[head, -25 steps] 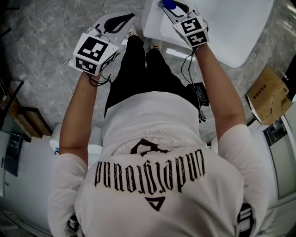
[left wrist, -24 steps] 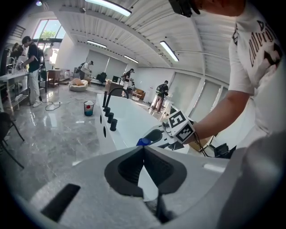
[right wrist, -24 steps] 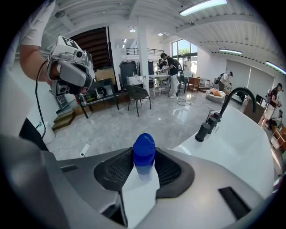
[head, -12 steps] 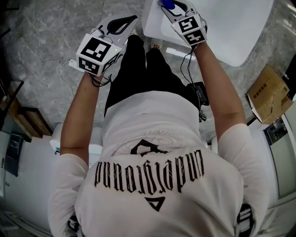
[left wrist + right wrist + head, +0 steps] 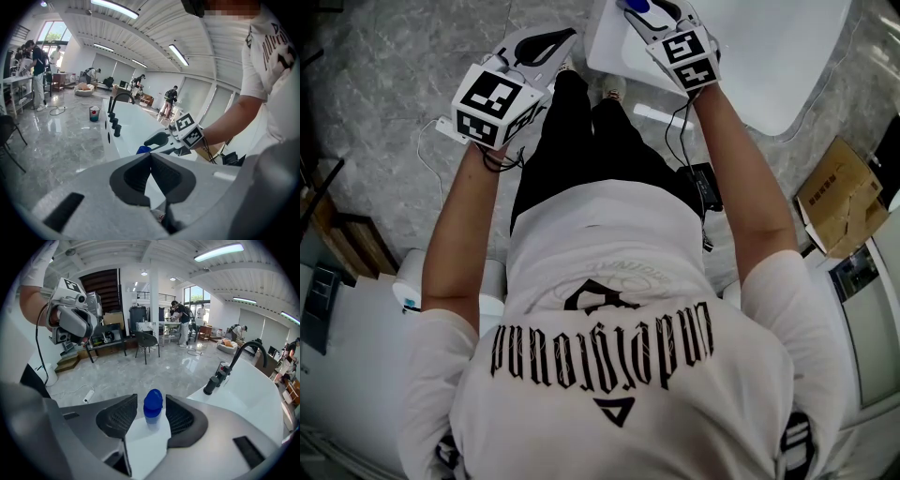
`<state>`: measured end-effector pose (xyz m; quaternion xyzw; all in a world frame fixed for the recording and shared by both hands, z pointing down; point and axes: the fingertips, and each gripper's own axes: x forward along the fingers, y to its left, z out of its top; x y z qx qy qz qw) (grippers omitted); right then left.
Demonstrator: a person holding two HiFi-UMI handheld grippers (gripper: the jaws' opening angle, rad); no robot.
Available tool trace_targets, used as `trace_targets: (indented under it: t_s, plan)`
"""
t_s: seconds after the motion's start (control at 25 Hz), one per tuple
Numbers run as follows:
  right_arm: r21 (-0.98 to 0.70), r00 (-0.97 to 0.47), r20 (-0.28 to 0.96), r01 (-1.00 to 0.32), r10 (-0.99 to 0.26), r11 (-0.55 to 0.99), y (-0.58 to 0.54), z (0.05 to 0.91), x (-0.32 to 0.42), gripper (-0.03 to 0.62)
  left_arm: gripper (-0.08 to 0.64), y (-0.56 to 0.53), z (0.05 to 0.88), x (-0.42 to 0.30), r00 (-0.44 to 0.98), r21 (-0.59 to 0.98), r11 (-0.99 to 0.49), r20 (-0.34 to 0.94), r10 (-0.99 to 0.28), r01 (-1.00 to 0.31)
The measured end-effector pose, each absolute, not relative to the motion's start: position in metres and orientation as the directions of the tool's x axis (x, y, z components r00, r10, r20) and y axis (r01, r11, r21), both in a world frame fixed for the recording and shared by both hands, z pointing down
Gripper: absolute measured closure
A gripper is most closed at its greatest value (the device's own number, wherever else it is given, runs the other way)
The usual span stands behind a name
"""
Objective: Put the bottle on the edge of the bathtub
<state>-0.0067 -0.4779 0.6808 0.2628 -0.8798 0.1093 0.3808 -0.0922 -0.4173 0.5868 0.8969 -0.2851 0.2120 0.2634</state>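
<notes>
Item, nearest: right tool [image 5: 153, 423] — jaws released, having just been opening; a gap shows on each side between the ribbed pads and the thing between them, so nothing is gripped. Item: bottle [image 5: 153, 409], clear-bodied with a blue cap, standing upright on the flat white edge of the bathtub [image 5: 255, 383], at the corner of that edge nearest the person, between the spread jaws but not pressed by either pad. Judgement: the bottle appears to bear its own weight on the bathtub edge, so the placing looks done and only the drawing-back of the tool is left; the cap stands close to both pads, so a sideways pull could tip it off the edge. Item: black faucet [image 5: 234, 363] with knobs, further along the same bathtub edge, well apart from the bottle. Item: left tool [image 5: 151, 155] — clenched, pad tips meeting, nothing between them, held off the bathtub's outer side over the floor, taking no part. Item, farthest: grey marble floor [image 5: 154, 366] beyond the bathtub, with chairs and people in the distance.
</notes>
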Motion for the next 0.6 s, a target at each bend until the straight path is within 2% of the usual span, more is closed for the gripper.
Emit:
trace_targets:
  t_s: [0.44,0.6]
  plan:
    - [0.039,-0.642,0.633,-0.531,-0.433,0.846,-0.443,0.598,0.011,0.419,0.545,-0.382,0.546,-0.074,0.705,0.277,-0.680,0.503,-0.500,-0.679]
    - [0.008,-0.695,0.600,-0.490,-0.396,0.871,-0.414,0.558,0.018,0.431,0.545,-0.368,0.521,-0.062,0.685,0.246,-0.668,0.485,-0.543,-0.703]
